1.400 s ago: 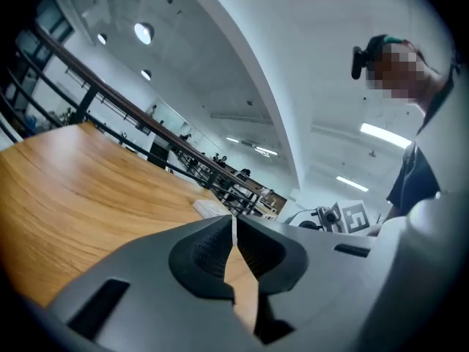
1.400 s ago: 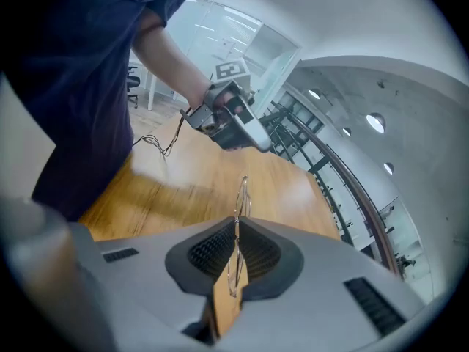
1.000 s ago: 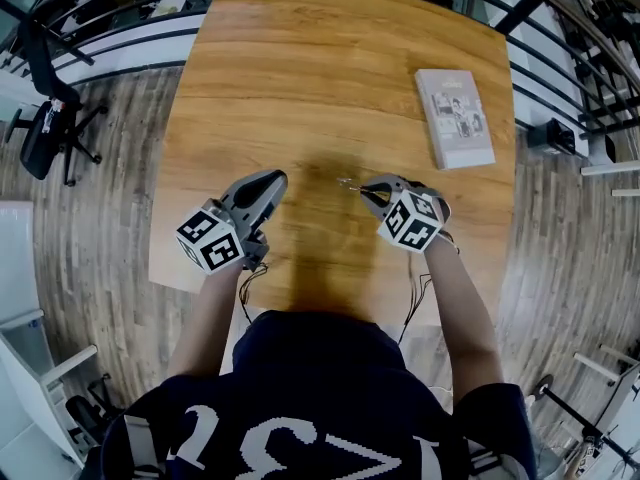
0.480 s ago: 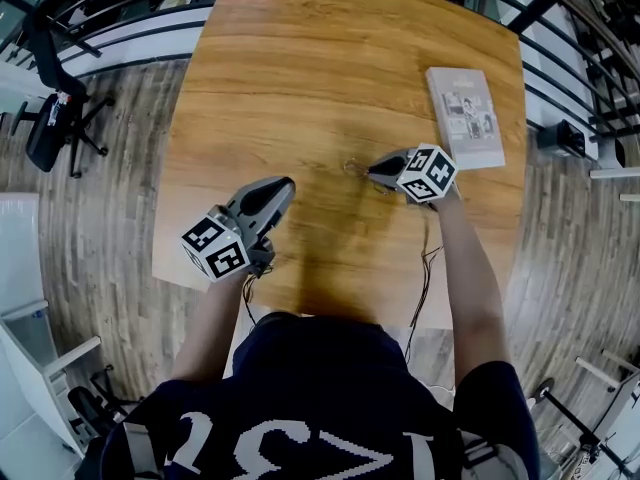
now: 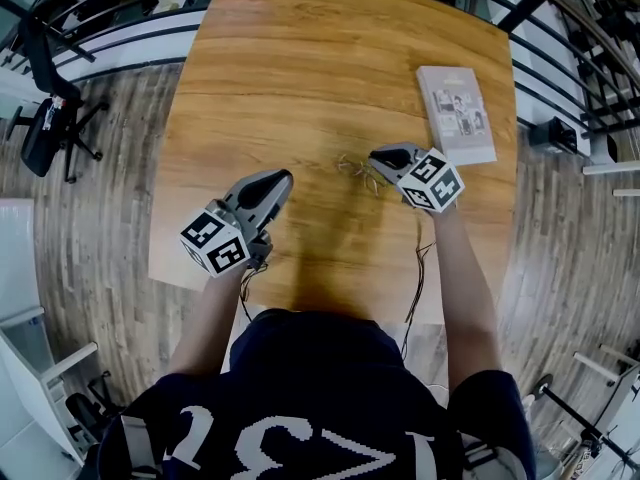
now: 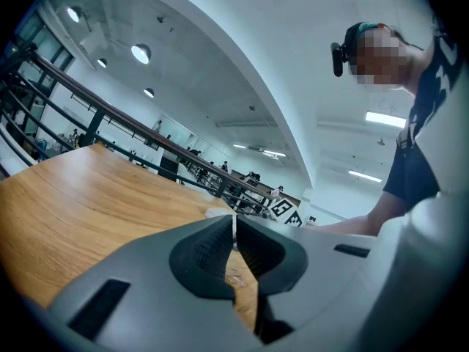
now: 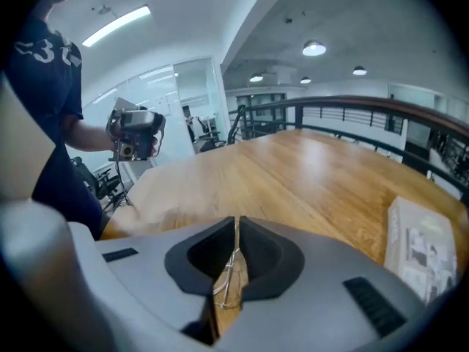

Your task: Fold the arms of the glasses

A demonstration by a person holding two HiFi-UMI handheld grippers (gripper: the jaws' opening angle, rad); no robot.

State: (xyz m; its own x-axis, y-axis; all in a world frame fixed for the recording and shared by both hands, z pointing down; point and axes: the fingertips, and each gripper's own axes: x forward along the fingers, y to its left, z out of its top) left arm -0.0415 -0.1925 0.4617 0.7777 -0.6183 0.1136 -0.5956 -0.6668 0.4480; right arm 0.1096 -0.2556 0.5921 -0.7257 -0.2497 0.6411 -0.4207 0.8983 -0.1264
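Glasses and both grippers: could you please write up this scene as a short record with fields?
table: wooden
glasses: thin wire frame, at the right gripper's tip; arms too small to judge
right gripper: jaws shut on glasses
left gripper: jaws shut, empty, apart from the glasses
book: flat, near the table's right edge

Wood table, plank floor, black railing, office chair.

light: bright, ceiling lamps | shadows: soft | edges: fisheye-bent, dark corners
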